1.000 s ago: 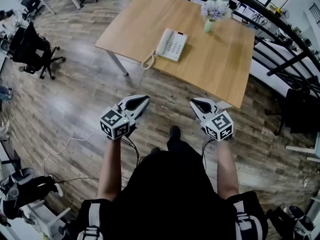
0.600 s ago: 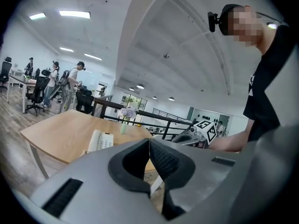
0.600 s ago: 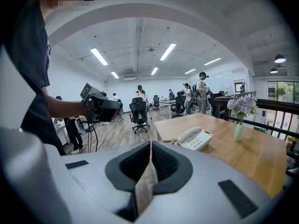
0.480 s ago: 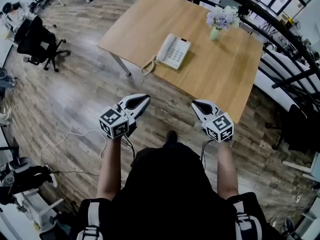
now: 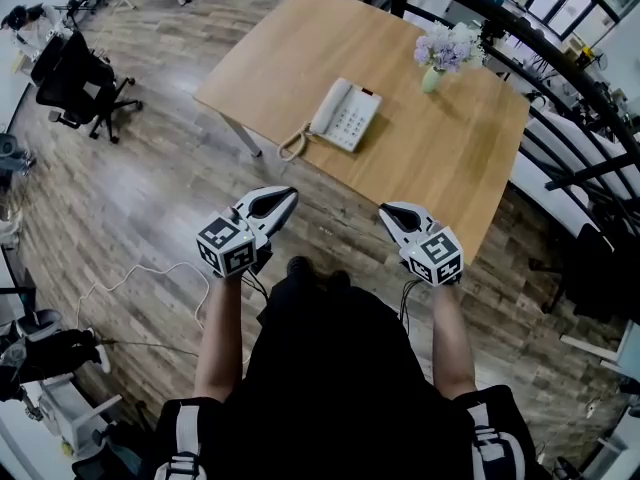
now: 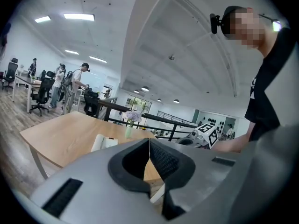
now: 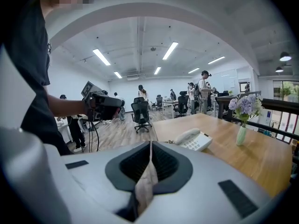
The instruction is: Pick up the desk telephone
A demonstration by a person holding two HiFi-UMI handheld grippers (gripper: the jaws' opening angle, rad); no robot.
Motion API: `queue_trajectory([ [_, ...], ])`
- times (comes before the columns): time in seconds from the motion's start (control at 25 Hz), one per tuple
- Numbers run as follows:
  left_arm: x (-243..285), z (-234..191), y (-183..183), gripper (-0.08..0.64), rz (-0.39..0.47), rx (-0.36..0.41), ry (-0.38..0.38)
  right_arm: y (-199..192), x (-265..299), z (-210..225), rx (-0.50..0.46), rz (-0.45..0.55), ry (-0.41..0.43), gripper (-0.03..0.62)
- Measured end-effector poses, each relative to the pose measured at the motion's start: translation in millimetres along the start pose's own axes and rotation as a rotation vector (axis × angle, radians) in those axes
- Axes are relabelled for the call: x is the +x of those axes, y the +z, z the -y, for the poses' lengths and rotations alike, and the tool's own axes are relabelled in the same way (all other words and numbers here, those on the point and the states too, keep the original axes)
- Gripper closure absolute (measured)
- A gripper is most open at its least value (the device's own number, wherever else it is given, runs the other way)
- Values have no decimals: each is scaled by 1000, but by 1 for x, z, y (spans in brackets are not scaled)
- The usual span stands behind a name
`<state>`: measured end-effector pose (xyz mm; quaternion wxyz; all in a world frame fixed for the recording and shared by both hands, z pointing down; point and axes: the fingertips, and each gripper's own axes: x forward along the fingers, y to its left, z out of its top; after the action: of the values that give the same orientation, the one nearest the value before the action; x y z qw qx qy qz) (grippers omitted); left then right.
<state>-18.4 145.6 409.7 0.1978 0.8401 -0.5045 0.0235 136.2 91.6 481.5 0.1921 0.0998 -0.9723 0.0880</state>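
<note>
A white desk telephone (image 5: 345,115) lies on the wooden table (image 5: 450,158), its handset on the cradle and its coiled cord (image 5: 294,145) hanging over the near edge. The same telephone (image 7: 193,139) shows ahead in the right gripper view, and its pale edge (image 6: 103,142) peeks above the jaws in the left gripper view. My left gripper (image 5: 288,196) and right gripper (image 5: 384,210) are held over the floor, short of the table, both shut with nothing between the jaws.
A vase of pale flowers (image 5: 440,53) stands on the table behind the phone. Black office chairs (image 5: 75,73) sit at the left. A white cable (image 5: 130,288) trails on the wooden floor. A black railing (image 5: 560,78) runs along the right. Other people (image 7: 203,90) stand far off.
The person has stepped toward the table; both grippers came forward with the body and the table now sits lower and nearer in the head view. The jaws stayed shut.
</note>
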Motion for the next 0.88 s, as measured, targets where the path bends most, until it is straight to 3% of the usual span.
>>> queue_trajectory([
  [0.36, 19, -26, -1, 538, -9, -19, -11, -4, 13, 16, 18, -29, -19, 566],
  [0.88, 81, -96, 25, 538, -70, -33, -149, 1, 53, 64, 110, -76, -133, 566],
])
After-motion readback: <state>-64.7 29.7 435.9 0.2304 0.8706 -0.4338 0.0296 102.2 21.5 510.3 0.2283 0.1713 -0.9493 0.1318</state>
